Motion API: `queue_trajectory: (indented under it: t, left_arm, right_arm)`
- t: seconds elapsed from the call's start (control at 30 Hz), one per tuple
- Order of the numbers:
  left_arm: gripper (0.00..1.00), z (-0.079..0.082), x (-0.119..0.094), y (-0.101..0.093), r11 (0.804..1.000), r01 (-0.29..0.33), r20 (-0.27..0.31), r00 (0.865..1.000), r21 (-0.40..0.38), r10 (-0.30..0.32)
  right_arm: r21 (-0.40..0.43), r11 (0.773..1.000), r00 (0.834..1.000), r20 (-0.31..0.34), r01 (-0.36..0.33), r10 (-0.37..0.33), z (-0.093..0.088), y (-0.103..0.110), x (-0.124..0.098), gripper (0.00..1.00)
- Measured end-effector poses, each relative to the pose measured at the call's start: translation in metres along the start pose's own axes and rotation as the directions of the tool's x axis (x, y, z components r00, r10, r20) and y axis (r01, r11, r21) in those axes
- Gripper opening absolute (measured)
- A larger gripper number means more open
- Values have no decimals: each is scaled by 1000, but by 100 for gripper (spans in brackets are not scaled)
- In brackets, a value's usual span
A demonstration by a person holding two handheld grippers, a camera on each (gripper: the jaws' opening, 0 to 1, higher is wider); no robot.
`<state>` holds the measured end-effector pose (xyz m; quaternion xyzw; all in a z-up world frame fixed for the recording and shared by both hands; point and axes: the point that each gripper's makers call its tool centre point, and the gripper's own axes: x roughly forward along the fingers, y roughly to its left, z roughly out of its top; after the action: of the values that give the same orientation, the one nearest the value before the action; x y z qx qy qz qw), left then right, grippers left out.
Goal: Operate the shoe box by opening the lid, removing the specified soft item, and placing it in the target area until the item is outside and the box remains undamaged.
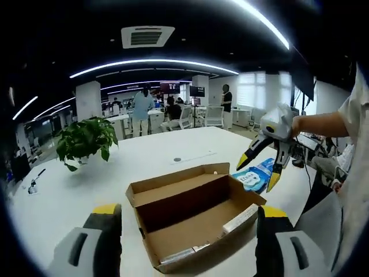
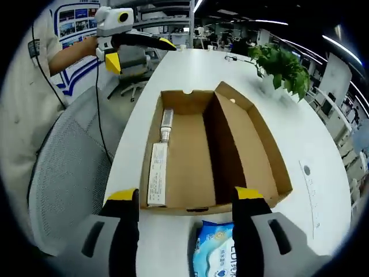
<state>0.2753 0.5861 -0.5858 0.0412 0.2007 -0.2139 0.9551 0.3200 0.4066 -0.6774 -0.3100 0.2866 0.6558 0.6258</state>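
The open shoe box (image 2: 213, 153) contains a tube (image 2: 166, 126) and a slim carton (image 2: 157, 174); the wipes pack (image 2: 214, 254) lies just outside. Both grippers (image 1: 187, 242) (image 2: 185, 231) are spread wide, holding nothing.

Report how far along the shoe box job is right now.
Done: the shoe box lies open, lid flap folded back, and looks undamaged. The blue soft pack lies outside it on the white table, between the right gripper's open jaws. In hand: nothing; the left gripper is open too. Left: a slim carton and a tube are in the box; the target area isn't marked.
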Motion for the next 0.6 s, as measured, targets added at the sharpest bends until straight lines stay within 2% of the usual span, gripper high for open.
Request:
queue_trajectory:
  t: [0.2, 0.43, 0.6]
  left_arm:
    - [100, -6, -3, 2, 1000, -9, -10, 1000, 0, 9]
    - [100, -12, -7, 4, 1000, -19, -26, 999, 8, 19]
    - [100, -15, -9, 4, 1000, -22, -29, 999, 5, 22]
  right_arm:
    - [-31, 998, 997, -68, -49, 46, -9, 1, 21, 60]
    - [-62, 992, 984, -152, -107, 96, -21, 3, 45, 58]
    - [-49, 991, 979, -170, -124, 114, -22, 3, 54, 58]
